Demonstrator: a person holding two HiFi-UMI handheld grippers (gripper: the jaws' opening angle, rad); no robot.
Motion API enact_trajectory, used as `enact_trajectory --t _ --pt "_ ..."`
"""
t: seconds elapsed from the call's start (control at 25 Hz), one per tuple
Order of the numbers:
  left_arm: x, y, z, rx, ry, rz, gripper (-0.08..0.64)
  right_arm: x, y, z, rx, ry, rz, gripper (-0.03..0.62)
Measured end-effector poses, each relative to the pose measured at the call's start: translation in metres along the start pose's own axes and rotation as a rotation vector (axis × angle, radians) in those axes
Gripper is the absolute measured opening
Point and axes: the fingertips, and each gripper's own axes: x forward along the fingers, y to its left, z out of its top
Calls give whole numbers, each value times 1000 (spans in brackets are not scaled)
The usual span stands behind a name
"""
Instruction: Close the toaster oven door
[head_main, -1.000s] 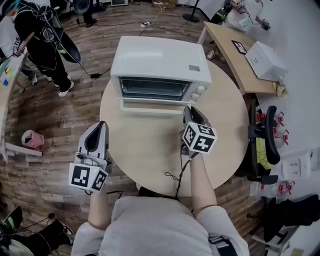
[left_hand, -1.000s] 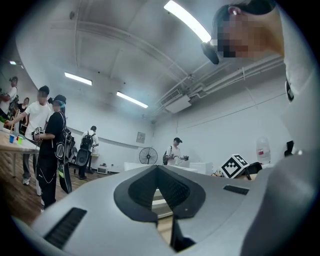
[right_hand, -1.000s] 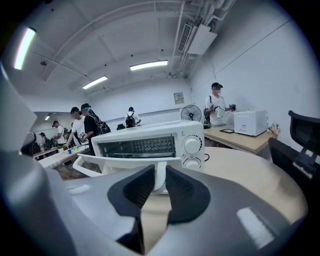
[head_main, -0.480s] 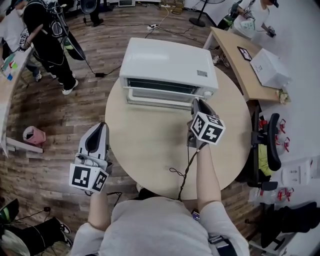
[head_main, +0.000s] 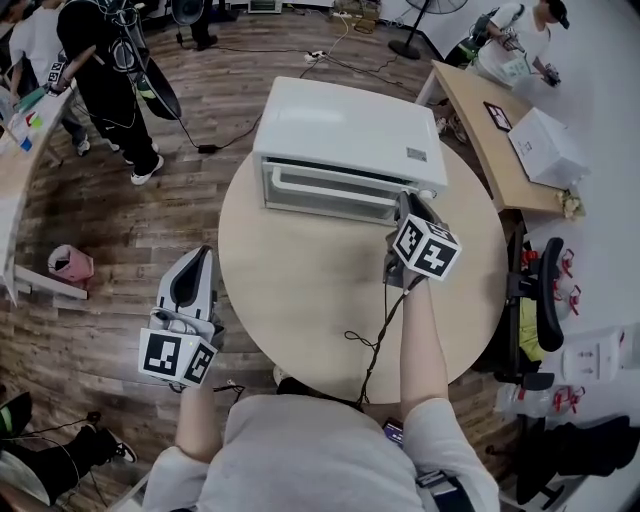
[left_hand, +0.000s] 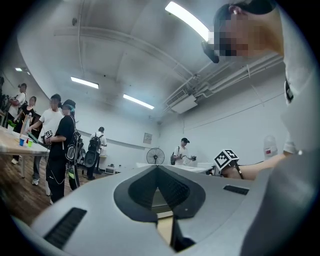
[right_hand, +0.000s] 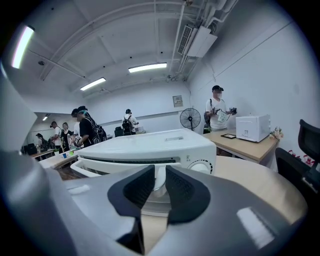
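Up swings the toaster oven door (head_main: 330, 192) from flat to nearly shut on the round table (head_main: 300, 300), our right gripper (head_main: 405, 200) at its right end with jaws slightly apart, holding nothing, left gripper (head_main: 200, 256) closed and idle, so next we nudge it home.

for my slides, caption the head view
Right gripper at the toaster oven's almost-closed door; left gripper hangs beside the table

open lab-like workroom, wood floor (head_main: 130, 260), long desk (head_main: 485, 140), pedestal fan (right_hand: 190, 119), office chair (head_main: 545, 290), bare ceiling ducts (right_hand: 187, 37)
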Motion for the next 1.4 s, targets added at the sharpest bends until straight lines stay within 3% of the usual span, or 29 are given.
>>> enact_trajectory --t 0.96,1.0,1.04,1.4 --pt "-16 8 10 17 -14 37 6 9 2 9 -21 -38 2 80" --pt "-16 6 11 19 -15 37 6 5 2 10 -31 -53 1 74" --pt "-17 4 12 21 -17 37 6 1 2 11 -42 -71 1 27" --pt "-22 -19 22 33 -38 32 6 -49 30 18 -141 -159 120 11"
